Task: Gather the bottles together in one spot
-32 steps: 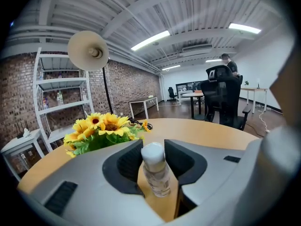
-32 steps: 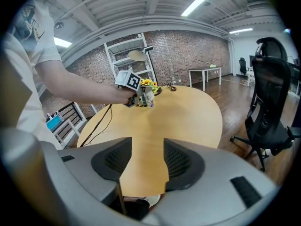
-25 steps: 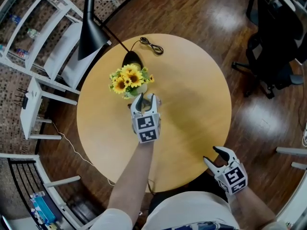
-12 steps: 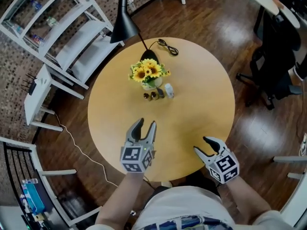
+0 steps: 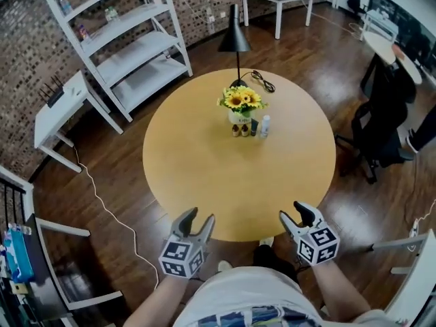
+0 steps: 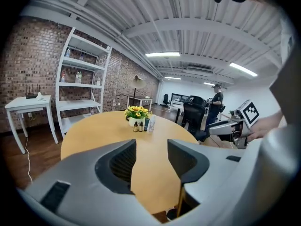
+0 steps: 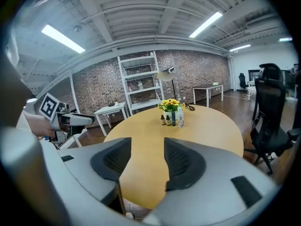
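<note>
Four bottles (image 5: 245,129) are seen in a close row on the far half of the round table (image 5: 204,182), just in front of the vase of sunflowers (image 5: 240,104). They are two small amber ones, a dark one and a taller white one (image 5: 264,125). Whether neighbours touch cannot be told. No other bottle is made out on the table top. Small items on the shelving unit (image 5: 129,43) are too small to be identified.

The left gripper (image 5: 198,218) is held at the near edge of the table, its jaws moderately apart with nothing between them. The right gripper (image 5: 293,214) is held beside it, its jaws wide and likewise empty. Both are well apart from the row.

The gathering is judged to be finished, or all but finished, with the grippers clear of the work. If a further move is wanted, a long reach across the table is called for. The row is best approached from the front, so that neither the vase nor a neighbouring bottle is knocked over.
</note>
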Demonstrator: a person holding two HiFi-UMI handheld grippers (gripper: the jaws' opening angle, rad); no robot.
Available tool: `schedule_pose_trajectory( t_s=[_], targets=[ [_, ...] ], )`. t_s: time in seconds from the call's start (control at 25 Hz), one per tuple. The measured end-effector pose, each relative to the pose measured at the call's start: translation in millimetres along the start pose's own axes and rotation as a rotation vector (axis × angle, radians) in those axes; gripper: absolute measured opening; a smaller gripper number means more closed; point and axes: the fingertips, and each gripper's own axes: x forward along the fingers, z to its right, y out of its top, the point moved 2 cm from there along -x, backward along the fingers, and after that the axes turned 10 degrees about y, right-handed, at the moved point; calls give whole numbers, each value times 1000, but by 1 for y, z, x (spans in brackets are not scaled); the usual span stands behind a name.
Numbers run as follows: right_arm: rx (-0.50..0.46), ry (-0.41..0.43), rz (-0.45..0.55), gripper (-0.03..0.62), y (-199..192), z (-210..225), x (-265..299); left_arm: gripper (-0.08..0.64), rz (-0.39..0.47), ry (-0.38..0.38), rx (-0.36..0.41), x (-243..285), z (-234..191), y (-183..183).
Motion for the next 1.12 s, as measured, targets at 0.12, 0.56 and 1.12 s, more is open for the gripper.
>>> schedule_pose_trajectory(
  t_s=[0.12,0.56,1.12],
  targets=[
    [2,-37,-1,242,-14,-33,-11,187,-6,-3,-19,-41,-16,-23],
    [-39,-88,-31,243,-40,-115,-46,186,-35,-33,-80,-104,-42,-62],
    [-18,-110,-47,245,-48,-131,-36,190,-26,1,-75,-140,-63,-81]
  ],
)
